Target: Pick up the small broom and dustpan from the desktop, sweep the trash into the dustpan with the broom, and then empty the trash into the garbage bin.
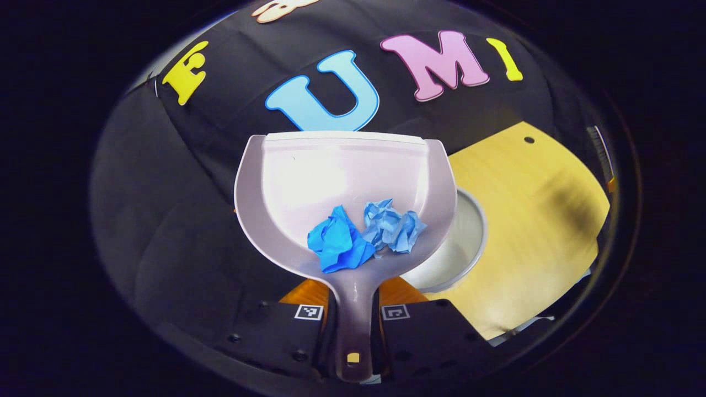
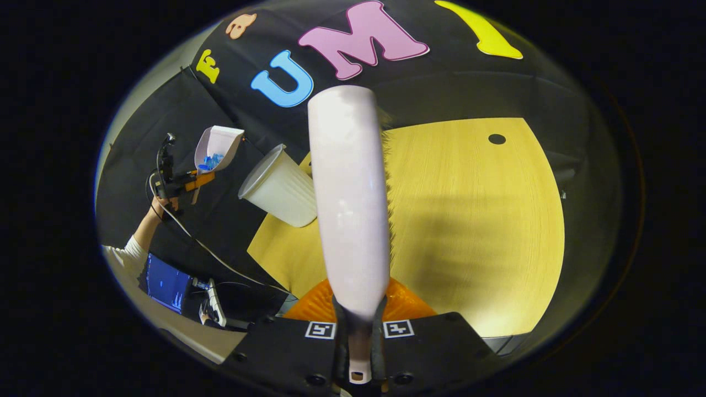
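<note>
Still risky: left gripper (image 1: 353, 331) clamped on dustpan (image 1: 345, 193) handle, blue paper wads (image 1: 364, 234) loose inside, lifted beside the garbage bin (image 2: 278, 187), right gripper (image 2: 358, 342) pinching the broom (image 2: 350, 193); tipping off-centre spilling wads past the rim

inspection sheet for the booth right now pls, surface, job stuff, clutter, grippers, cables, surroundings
surface: wooden desk, bare top, a dark hole near its far edge
job's things: dustpan raised, two blue paper wads in it; broom held up over the desk; white bin at the desk's edge, beside the dustpan
clutter: nothing seen
grippers: left gripper jaws shut on the dustpan handle; right gripper jaws shut on the broom handle
cables: one cable trails from the far gripper
surroundings: black cloth wall; lit screen low at the left
</note>
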Available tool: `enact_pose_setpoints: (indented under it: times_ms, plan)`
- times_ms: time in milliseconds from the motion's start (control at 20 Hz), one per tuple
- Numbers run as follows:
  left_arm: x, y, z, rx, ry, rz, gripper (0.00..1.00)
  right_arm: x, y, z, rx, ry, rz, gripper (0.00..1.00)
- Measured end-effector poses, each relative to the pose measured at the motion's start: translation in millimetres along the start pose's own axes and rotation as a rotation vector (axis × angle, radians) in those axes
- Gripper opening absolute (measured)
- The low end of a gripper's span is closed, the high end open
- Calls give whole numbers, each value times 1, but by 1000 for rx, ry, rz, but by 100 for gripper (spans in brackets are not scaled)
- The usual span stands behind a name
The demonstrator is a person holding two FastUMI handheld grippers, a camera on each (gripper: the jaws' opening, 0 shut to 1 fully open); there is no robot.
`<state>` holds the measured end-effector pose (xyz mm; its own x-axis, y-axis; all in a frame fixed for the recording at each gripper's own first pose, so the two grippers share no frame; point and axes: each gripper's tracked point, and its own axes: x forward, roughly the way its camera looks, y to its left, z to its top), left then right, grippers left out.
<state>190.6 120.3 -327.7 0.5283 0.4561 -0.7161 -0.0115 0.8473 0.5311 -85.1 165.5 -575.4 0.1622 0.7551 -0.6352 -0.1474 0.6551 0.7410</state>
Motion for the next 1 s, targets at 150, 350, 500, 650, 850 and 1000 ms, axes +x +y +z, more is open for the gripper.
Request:
enact_pose_setpoints:
  times_ms: [150,350,500,650,850,1000]
  plan:
    - [-8,9,4,96,127,98,22,-1,-11,-15,-7,29,-27,16]
    - [-1,14,-8,218,189,191,23,-3,-16,-27,15,46,-28,17]
    - [0,23,-14,339,221,265,22,-3,-20,-33,22,50,-40,16]
    - [0,28,-17,433,242,308,22,-3,-21,-37,26,55,-45,16]
    - [1,38,-20,528,242,363,23,-2,-22,-37,31,55,-57,16]
    - [-1,44,-16,590,233,406,23,0,-21,-35,30,53,-62,16]
